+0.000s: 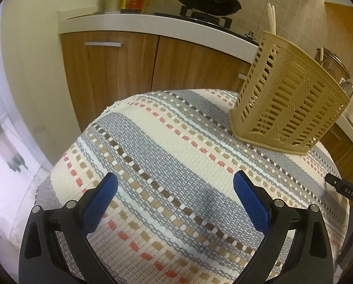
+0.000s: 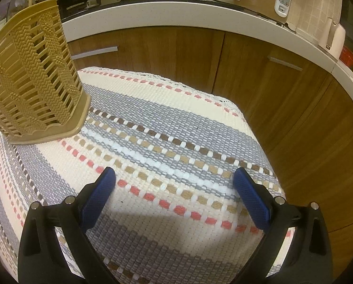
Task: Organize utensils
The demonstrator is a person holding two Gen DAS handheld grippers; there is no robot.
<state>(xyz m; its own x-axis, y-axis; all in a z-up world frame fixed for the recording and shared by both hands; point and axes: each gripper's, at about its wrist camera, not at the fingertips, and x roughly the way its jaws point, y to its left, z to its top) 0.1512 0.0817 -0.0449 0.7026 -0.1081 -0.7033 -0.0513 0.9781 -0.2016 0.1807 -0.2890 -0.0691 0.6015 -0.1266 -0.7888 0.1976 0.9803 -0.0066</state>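
The holder (image 1: 287, 104) stands upright near the far edge of the cloth-covered bench (image 1: 167, 142); pale sticks (image 1: 271, 17), probably chopsticks, rise from its far end, the rest of its contents hidden behind the slats. No loose utensils lie on the cloth. Left tongs (image 1: 175, 185) and right tongs (image 2: 174, 181) hover apart and empty over the near side. Likely the sorting is finished or not begun; any next utensil should go in handle-up, without tipping the light holder.
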